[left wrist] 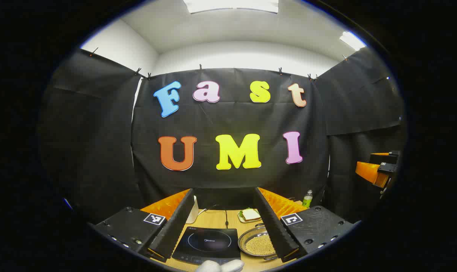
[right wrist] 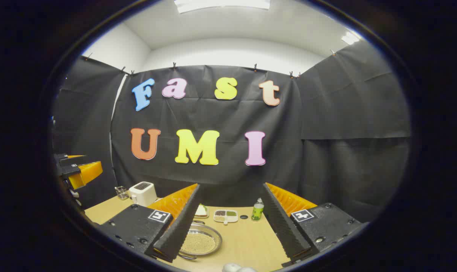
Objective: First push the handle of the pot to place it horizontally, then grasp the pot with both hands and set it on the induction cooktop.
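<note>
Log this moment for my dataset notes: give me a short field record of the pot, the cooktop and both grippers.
pot: shallow metal pot holding small yellowish grains, on the wooden table
cooktop: black induction cooktop, bare, left of the pot in the left gripper view
pot on cooktop: not yet
left gripper: open, above the table, holding nothing
right gripper: open, holding nothing
other items: toaster, green bottle, divided tray

Silver pot [left wrist: 259,243] of tan grains, black cooktop [left wrist: 208,243].
</note>
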